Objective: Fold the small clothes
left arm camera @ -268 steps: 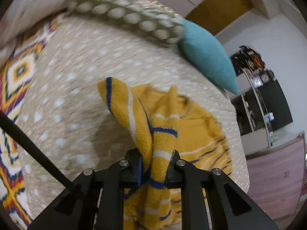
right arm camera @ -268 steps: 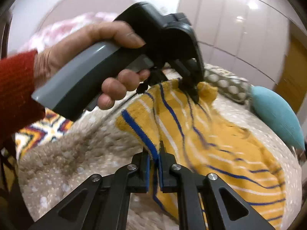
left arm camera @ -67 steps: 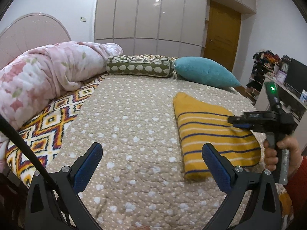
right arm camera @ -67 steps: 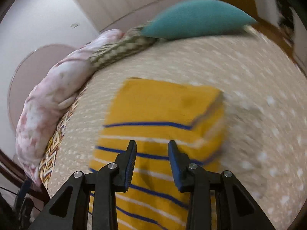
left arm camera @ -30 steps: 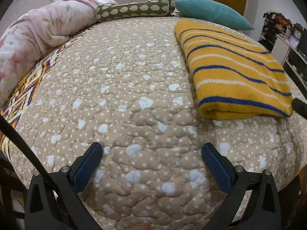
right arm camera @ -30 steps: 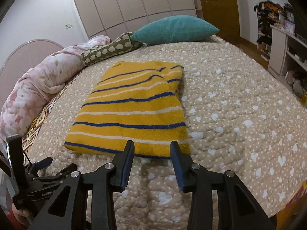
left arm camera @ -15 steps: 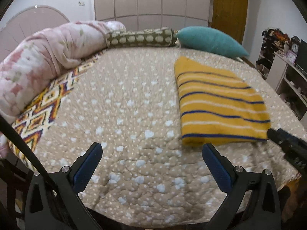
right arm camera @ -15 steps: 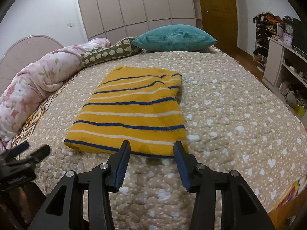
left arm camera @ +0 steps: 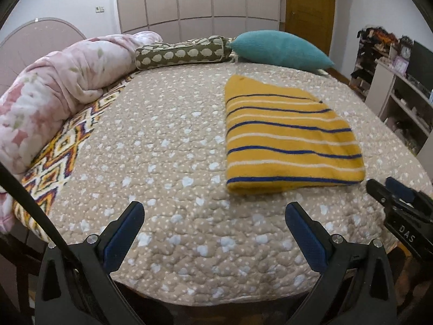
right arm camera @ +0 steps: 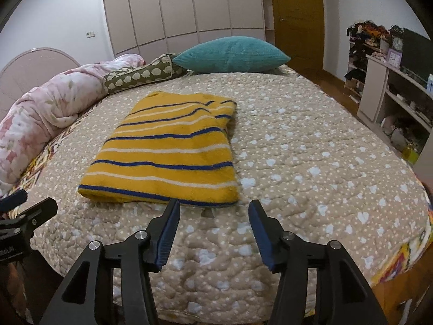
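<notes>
A yellow sweater with blue and white stripes (left arm camera: 286, 138) (right arm camera: 167, 151) lies folded into a flat rectangle on the beige quilted bed (left arm camera: 167, 146) (right arm camera: 311, 149). My left gripper (left arm camera: 213, 216) hovers wide open over the bed's near edge, left of the sweater, with nothing between its jaws. My right gripper (right arm camera: 213, 214) sits just short of the sweater's near hem; its jaws are opening and hold nothing. Each gripper shows at the edge of the other's view: the right gripper (left arm camera: 392, 189) at the far right, the left gripper (right arm camera: 24, 205) at the far left.
A pink floral duvet (left arm camera: 54, 81) is bunched along the left side over a zigzag-patterned blanket (left arm camera: 62, 151). A green bolster (left arm camera: 184, 52) and teal pillow (right arm camera: 230, 54) lie at the far end. Shelves (right arm camera: 389, 92) stand right of the bed.
Both grippers have pulled back from the sweater and the left one has risen, so more of the bed shows. The right gripper's jaws have spread wider.
</notes>
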Available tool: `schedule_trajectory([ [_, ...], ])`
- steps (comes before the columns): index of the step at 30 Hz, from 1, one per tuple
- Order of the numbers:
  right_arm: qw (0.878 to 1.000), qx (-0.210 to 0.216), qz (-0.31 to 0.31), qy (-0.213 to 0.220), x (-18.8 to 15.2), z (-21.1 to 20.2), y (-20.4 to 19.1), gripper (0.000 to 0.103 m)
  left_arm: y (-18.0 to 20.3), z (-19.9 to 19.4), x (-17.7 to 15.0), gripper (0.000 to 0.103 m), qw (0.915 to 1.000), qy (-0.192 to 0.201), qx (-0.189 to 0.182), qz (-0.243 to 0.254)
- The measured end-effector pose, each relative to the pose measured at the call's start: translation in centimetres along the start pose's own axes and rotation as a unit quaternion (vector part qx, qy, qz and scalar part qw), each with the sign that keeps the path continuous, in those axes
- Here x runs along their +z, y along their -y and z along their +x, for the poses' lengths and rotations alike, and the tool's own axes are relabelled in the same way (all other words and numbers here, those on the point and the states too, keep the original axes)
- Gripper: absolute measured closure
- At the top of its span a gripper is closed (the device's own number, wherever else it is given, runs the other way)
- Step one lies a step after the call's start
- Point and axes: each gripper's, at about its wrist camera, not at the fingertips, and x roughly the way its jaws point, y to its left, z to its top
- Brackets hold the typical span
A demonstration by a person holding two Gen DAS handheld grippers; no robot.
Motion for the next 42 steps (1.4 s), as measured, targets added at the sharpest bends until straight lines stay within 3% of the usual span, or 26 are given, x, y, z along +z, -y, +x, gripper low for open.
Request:
schedule_trajectory([
  [7,0.999,-0.029,-0.033,-0.027,-0.9,-1.2,-2.3,0.045,-0.4,-3.4,-0.1,0.0,0.9986,0.047,0.016,0.019],
  [13,0.995,-0.051,-0.087,-0.026,-0.5,-2.4,-6.1,0.042,-2.6,-5.0,-0.1,0.0,0.9967,0.08,0.011,0.0],
  [17,0.992,-0.059,-0.104,-0.029,0.9,-2.3,-7.6,0.042,-4.1,-5.9,-0.3,0.0,0.9943,0.106,-0.005,-0.015],
  [25,0.995,-0.073,-0.06,-0.027,3.6,-1.4,-7.3,0.042,-5.0,-7.6,-0.2,0.0,0.9843,0.165,-0.061,-0.007],
  [29,0.995,-0.083,-0.058,-0.017,4.0,-1.5,-6.6,0.041,-4.2,-7.1,1.3,0.0,0.9837,0.15,-0.098,0.016],
  [36,0.996,-0.081,-0.034,-0.009,4.1,-1.2,-4.2,0.039,-2.0,-6.3,1.7,0.0,0.9859,0.142,-0.08,0.038],
  [42,0.999,-0.045,0.006,0.012,2.6,-1.4,-3.4,0.038,-0.5,-3.5,0.7,0.0,0.9941,0.078,-0.07,0.027],
])
